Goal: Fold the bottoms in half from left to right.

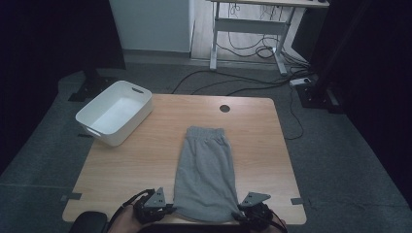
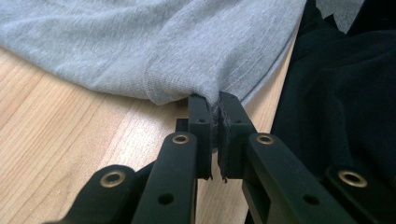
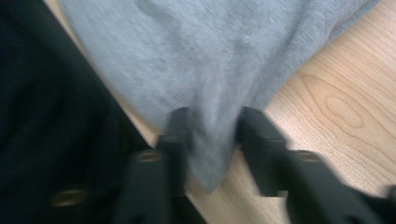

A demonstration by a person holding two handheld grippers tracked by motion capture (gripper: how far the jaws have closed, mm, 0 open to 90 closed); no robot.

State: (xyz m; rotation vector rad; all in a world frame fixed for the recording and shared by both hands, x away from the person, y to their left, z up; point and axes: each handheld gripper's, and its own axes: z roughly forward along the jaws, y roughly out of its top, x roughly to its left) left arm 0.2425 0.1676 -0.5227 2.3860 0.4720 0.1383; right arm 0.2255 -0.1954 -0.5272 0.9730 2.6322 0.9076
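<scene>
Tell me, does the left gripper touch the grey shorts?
Touching. In the left gripper view, the left gripper has its jaws pressed together on the hem corner of the grey shorts, with fabric pinched between them.

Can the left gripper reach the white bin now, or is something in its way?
Probably not yet. The left gripper is shut on the grey shorts at the near edge; bare table lies between it and the white bin.

Grey shorts [image 1: 206, 167] lie flat on the wooden worktop [image 1: 145, 155], folded lengthwise, elastic waistband at the far end, hem at the near edge.
</scene>
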